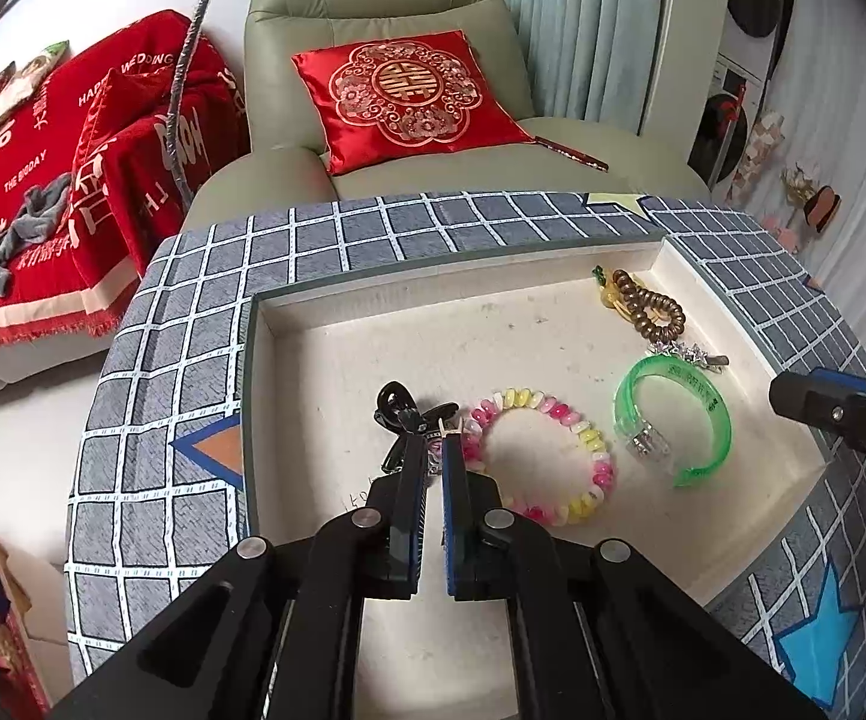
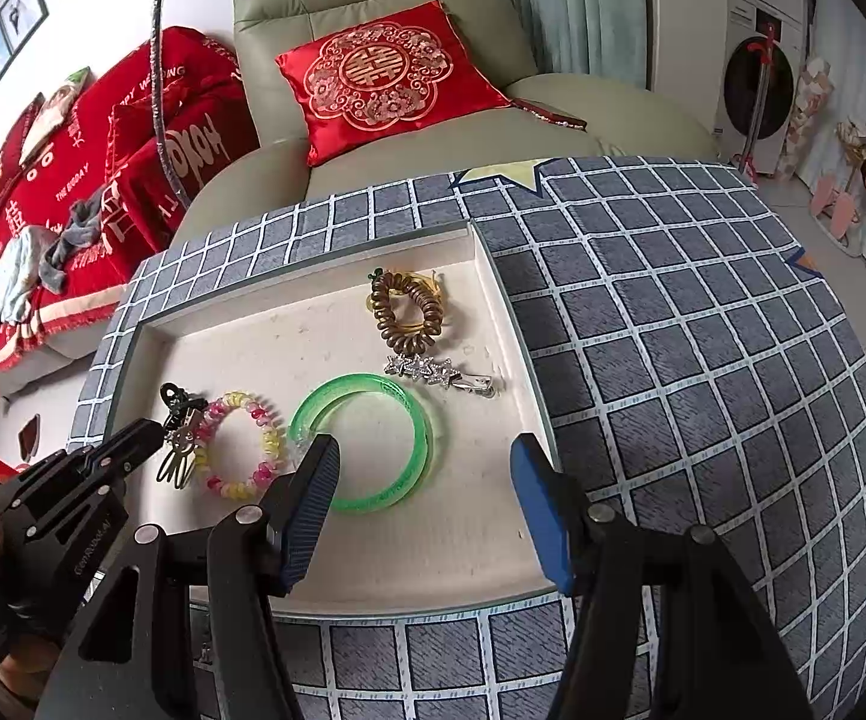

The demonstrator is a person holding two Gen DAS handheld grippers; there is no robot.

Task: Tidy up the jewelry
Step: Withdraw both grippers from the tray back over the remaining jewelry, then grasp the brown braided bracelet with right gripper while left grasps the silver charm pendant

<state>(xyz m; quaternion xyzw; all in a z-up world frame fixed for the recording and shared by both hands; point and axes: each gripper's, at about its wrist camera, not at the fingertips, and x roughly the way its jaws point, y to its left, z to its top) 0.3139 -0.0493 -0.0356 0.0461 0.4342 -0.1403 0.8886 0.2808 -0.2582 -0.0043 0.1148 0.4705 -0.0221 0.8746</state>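
Left gripper [image 1: 433, 441] down in the white tray [image 1: 373, 312], jaws nearly together, pinching a small clip [image 2: 180, 450] at its tips beside a black hair clip [image 1: 397, 405] and touching the pink-and-yellow coil bracelet [image 1: 544, 456]. Right gripper [image 2: 424, 462] hovers over the tray's near right part, jaws spread wide, holding nothing, above the green bangle [image 2: 367, 441]. Brown coil hair tie [image 2: 406, 312] and star clip [image 2: 433, 372] lie toward the far right corner, tray on a grey checked cloth [image 2: 703, 330]
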